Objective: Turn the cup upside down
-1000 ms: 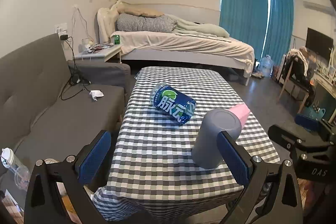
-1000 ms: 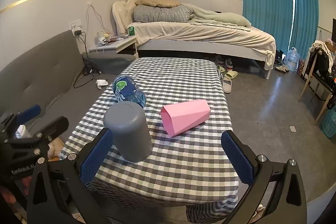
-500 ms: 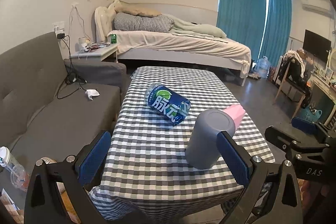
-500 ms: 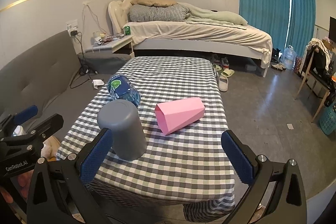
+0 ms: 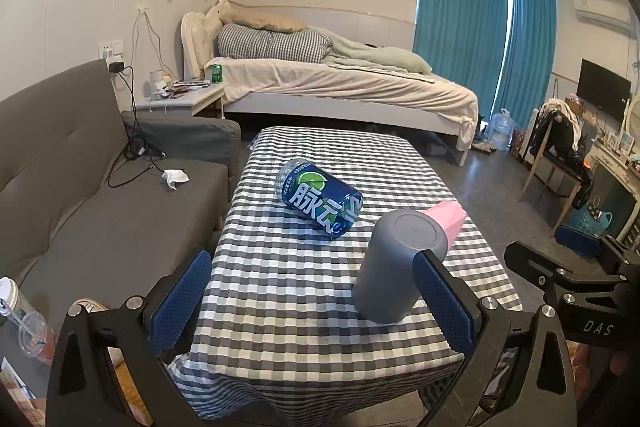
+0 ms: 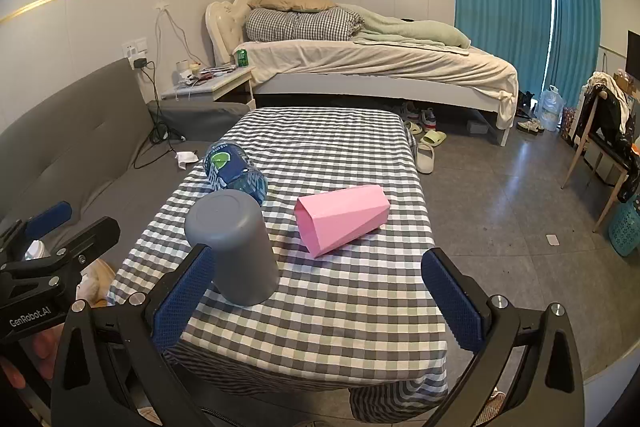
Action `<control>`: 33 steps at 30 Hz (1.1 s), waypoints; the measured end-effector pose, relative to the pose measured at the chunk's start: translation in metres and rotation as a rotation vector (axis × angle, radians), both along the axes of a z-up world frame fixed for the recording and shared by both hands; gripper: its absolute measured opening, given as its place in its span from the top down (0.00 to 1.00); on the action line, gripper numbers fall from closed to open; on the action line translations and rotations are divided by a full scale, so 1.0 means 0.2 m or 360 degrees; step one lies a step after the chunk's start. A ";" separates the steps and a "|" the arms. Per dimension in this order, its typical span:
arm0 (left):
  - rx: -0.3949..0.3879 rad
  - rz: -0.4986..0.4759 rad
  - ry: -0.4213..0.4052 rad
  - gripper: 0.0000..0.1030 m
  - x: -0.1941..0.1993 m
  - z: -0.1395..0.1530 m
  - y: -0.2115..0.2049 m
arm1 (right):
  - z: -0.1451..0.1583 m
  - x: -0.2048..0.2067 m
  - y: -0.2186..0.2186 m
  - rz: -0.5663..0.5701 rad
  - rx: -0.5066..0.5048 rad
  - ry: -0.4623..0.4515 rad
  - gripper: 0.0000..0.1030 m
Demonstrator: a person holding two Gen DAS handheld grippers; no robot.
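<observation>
A grey cup [image 5: 394,261] [image 6: 234,247] stands upside down, base up, near the front of the checked table [image 5: 304,299] [image 6: 340,311]. A pink faceted cup [image 6: 342,219] lies on its side to the right of it; only its tip shows in the left wrist view [image 5: 447,217]. My left gripper [image 5: 316,303] is open and empty, held back from the table's front edge. My right gripper [image 6: 320,303] is open and empty, also short of the front edge. Neither touches a cup.
A blue drink bottle [image 5: 320,203] [image 6: 234,175] lies on its side behind the grey cup. A grey sofa [image 5: 92,187] runs along the left. A bed [image 5: 340,87] stands behind the table. Chairs and clutter stand at the right [image 5: 560,147].
Both grippers have drawn back from the table, so the cups and bottle look smaller and farther. The cups and bottle have not moved.
</observation>
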State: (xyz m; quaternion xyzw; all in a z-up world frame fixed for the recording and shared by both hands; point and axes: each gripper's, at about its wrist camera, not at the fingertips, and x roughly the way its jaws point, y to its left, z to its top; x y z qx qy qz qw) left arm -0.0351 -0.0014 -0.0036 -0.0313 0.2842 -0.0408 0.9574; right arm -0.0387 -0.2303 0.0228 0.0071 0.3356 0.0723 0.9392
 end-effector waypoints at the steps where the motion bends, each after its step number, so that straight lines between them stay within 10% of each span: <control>1: 0.0001 0.0000 -0.0002 0.00 0.00 0.00 0.00 | 0.00 0.00 0.00 0.0000 -0.0001 0.0001 0.00; 33: 0.0030 0.0012 -0.0035 0.00 -0.01 0.01 -0.01 | -0.02 0.01 0.01 -0.0001 -0.0015 0.0018 0.00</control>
